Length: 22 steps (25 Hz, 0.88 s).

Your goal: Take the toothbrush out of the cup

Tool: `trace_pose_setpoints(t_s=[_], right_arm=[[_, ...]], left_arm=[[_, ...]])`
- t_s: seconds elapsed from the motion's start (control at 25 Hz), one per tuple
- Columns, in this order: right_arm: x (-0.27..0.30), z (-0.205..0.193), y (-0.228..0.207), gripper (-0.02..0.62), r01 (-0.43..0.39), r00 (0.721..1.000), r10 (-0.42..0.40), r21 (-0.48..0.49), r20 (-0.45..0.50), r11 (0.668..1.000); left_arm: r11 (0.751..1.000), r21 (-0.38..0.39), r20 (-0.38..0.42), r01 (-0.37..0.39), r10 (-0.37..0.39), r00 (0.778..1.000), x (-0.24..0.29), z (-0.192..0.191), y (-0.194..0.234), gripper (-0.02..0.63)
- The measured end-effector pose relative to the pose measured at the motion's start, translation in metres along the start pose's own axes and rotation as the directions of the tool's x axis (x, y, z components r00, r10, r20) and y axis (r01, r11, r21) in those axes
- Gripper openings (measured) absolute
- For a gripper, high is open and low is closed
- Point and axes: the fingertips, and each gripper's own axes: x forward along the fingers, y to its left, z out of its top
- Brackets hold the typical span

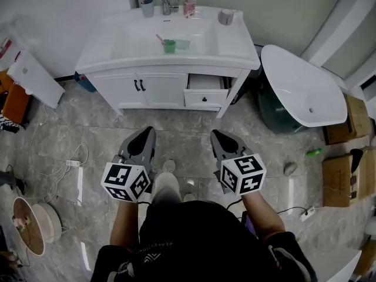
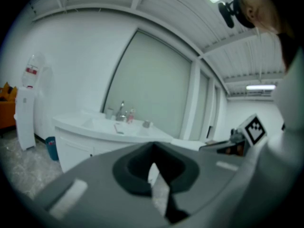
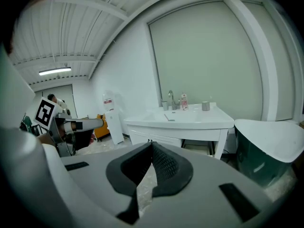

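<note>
A green cup (image 1: 169, 46) stands in the white basin (image 1: 141, 40) of the vanity, with a pink toothbrush (image 1: 159, 39) leaning out of it to the left. Both grippers hang over the floor well short of the vanity. My left gripper (image 1: 145, 131) is shut and empty, its dark pads meeting in the left gripper view (image 2: 153, 165). My right gripper (image 1: 217, 134) is also shut with nothing in it, its pads closed in the right gripper view (image 3: 151, 161). The sink top shows far ahead in both gripper views; the cup is too small to make out there.
On the vanity top stand a grey-blue cup (image 1: 147, 7), a tap (image 1: 166, 0), a pink bottle (image 1: 189, 4) and a grey cup (image 1: 226, 17). A drawer (image 1: 205, 90) is pulled out. A white tub (image 1: 305, 90) sits right; cardboard boxes (image 1: 346, 175), cables and a power strip (image 1: 72, 163) lie on the floor.
</note>
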Motion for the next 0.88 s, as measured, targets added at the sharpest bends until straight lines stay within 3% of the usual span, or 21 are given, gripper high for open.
trace_pose_setpoints(t_s=[0.52,0.88], right_arm=[[0.110,0.046,-0.001,-0.003,0.027,0.999,-0.027,0.026,-0.019,0.999],[0.177,0.075,0.002,-0.002,0.062,0.998,-0.061,0.011,-0.033,0.998]], left_arm=[[0.999,-0.029,-0.020,0.036,-0.037,0.999,0.080,0.035,0.096,0.006],[0.997,0.025,-0.067,0.076,-0.074,0.995,0.122,0.047,0.152,0.006]])
